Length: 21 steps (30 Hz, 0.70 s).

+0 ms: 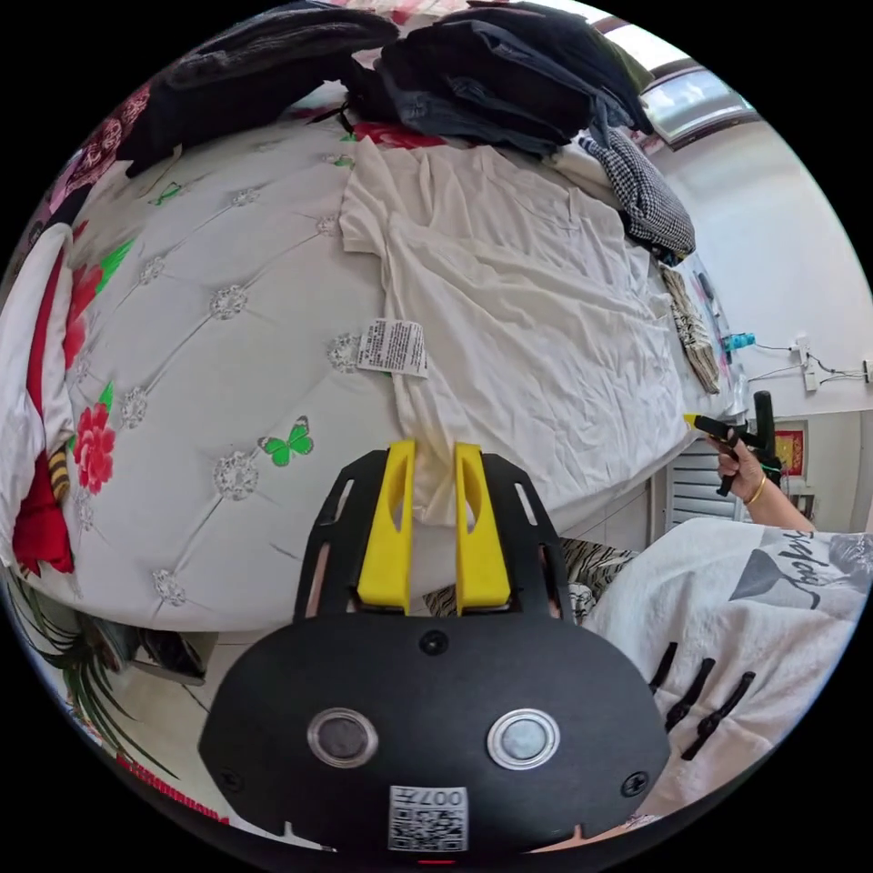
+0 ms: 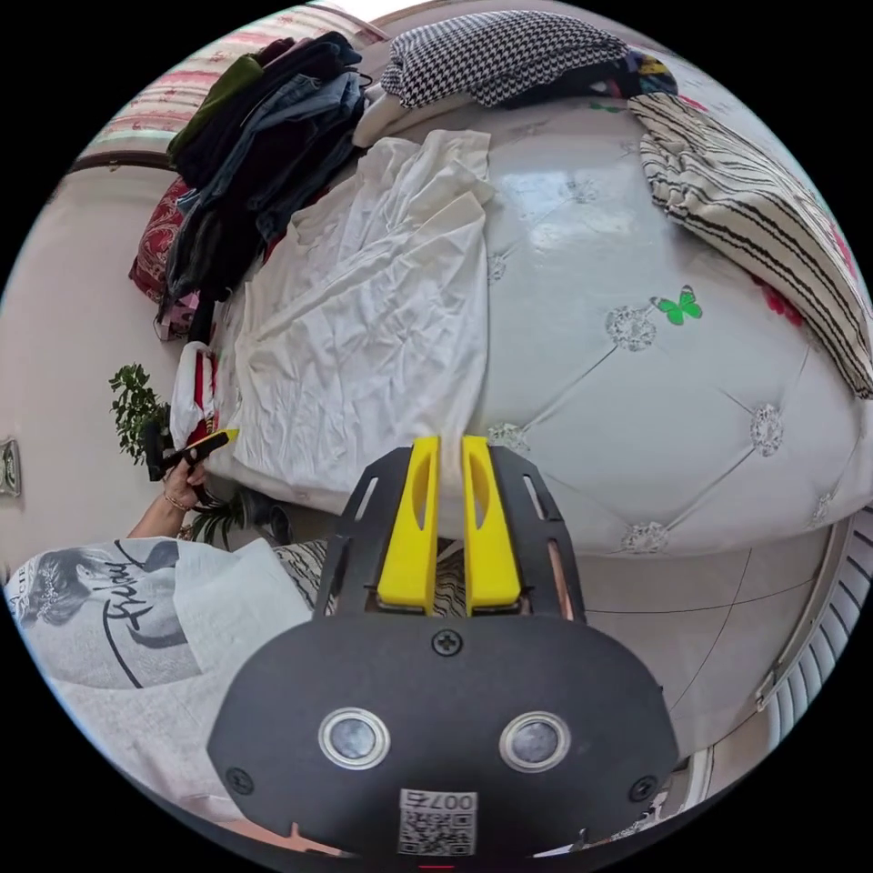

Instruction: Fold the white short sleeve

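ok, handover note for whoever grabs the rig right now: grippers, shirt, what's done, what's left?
Left gripper: jaws shut on the hem corner of the white shirt at the near edge of the bed.
Right gripper: jaws close together at the shirt's other hem corner; cloth seems pinched, though it is hard to see.
Shirt: lies spread lengthwise on the bed, wrinkled, collar end toward the pile of dark clothes, one side already turned in over the body.
Done: laid out, both bottom corners taken.
Left: probably carry the hem up toward the collar, then finish the fold.
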Each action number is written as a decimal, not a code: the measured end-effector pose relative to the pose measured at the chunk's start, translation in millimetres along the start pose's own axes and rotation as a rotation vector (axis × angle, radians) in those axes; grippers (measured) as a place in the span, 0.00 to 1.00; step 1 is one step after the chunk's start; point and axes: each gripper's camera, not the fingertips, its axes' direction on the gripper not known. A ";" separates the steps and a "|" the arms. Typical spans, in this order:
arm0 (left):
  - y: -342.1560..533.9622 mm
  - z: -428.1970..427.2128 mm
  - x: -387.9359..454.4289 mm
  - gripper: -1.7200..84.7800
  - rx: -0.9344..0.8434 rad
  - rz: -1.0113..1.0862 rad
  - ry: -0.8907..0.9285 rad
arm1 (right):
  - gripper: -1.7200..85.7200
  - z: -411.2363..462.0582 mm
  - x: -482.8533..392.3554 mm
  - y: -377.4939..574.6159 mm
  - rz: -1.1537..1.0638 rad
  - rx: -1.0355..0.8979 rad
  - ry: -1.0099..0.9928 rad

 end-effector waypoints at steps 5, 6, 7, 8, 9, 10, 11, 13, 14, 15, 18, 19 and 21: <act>8.6 -28.6 5.8 0.01 0.058 0.037 0.001 | 0.02 -27.9 -17.2 5.5 -0.100 0.050 -0.010; 11.8 -34.2 4.6 0.01 0.076 0.031 0.016 | 0.02 -38.5 -18.1 8.6 -0.106 0.073 -0.035; 18.0 -44.1 1.4 0.01 0.104 0.015 0.062 | 0.02 -43.6 -18.3 10.2 -0.107 0.086 -0.045; 23.8 -52.3 -1.9 0.01 0.126 0.004 0.121 | 0.02 -53.0 -18.4 13.5 -0.111 0.105 -0.076; 26.6 -56.0 -3.2 0.01 0.136 -0.002 0.148 | 0.02 -61.5 -18.4 16.7 -0.113 0.118 -0.115; 31.5 -62.3 -5.4 0.01 0.148 -0.016 0.190 | 0.02 -65.5 -18.6 18.5 -0.113 0.126 -0.133; 35.1 -67.4 -6.3 0.01 0.147 -0.019 0.217 | 0.02 -73.5 -19.7 22.6 -0.120 0.146 -0.160; 39.0 -72.3 -5.7 0.01 0.135 -0.004 0.222 | 0.02 -82.6 -21.4 27.7 -0.136 0.164 -0.171; 40.8 -72.3 -6.1 0.01 0.121 0.000 0.199 | 0.02 -85.5 -21.2 29.8 -0.142 0.159 -0.167; 41.3 -70.7 -7.0 0.01 0.111 -0.002 0.186 | 0.02 -85.2 -20.2 31.2 -0.148 0.147 -0.156; 43.5 -48.4 -19.2 0.01 0.048 -0.047 0.170 | 0.02 -70.1 -13.6 32.3 -0.138 0.070 -0.110; 45.1 -37.7 -24.6 0.01 0.024 -0.080 0.183 | 0.02 -66.3 -12.4 32.6 -0.133 0.053 -0.103; 49.1 -27.5 -27.8 0.01 0.007 -0.105 0.203 | 0.02 -56.0 -12.1 36.7 -0.139 0.013 -0.071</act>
